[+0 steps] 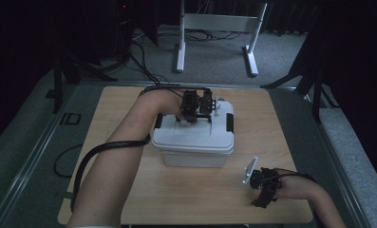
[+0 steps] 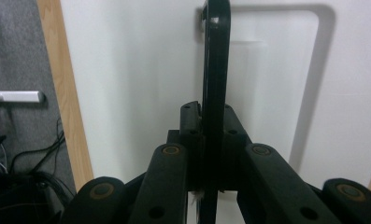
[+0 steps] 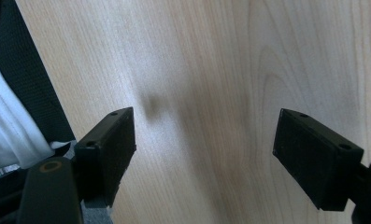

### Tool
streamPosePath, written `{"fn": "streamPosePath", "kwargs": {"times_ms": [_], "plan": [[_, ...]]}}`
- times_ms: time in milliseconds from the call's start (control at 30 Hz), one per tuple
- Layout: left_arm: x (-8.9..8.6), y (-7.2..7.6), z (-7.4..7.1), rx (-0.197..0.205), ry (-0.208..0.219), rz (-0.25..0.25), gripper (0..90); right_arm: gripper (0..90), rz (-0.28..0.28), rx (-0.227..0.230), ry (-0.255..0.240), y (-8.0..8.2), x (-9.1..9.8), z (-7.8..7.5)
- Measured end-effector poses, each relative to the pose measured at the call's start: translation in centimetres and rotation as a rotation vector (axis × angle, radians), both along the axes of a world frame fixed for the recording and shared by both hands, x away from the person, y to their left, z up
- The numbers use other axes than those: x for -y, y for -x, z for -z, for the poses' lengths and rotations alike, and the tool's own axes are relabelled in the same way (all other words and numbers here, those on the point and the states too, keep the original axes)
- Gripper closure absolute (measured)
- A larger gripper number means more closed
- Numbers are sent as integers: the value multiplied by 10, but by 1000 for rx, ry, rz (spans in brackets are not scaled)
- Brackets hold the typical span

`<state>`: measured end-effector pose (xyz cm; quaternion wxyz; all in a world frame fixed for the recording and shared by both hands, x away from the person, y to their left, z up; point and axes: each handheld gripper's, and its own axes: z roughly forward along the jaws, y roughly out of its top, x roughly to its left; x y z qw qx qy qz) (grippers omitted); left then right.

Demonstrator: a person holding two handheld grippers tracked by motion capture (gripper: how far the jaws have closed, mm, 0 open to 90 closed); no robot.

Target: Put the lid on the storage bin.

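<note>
A white lidded plastic box (image 1: 193, 142) stands on the wooden table (image 1: 129, 109), a little behind its middle. Over the back of the lid, my left gripper (image 1: 195, 113) points down. In the left gripper view, my left gripper (image 2: 214, 122) is shut on the box's thin black carrying handle (image 2: 216, 51), which stands up from a recess in the lid (image 2: 141, 70). Near the table's front right, my right gripper (image 1: 264, 195) is open. Between its jaws, my right gripper (image 3: 204, 154) has only bare table wood (image 3: 206, 70).
Black latches sit on the box's right end (image 1: 230, 122) and left end (image 1: 157, 122). A white metal stand (image 1: 217, 28) and loose cables (image 1: 143, 66) are on the grey floor behind the table. White cloth (image 3: 5, 126) shows at the left edge of the right gripper view.
</note>
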<state>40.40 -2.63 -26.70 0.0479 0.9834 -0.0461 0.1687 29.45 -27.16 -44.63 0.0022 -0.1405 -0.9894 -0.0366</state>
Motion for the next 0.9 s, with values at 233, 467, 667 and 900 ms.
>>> {"fn": "streamPosePath", "kwargs": {"times_ms": [233,467,667,900], "plan": [[11,-5,9,-18,2,-20,840,205,4,-4,-6,1,3,1],[13,-9,20,-33,-7,-39,840,205,2,-4,-4,0,3,1],[19,-11,29,-39,-20,-51,840,205,-2,-8,-4,0,1,3],[19,-16,38,-38,-18,-60,840,205,-4,-14,-1,0,1,4]]}}
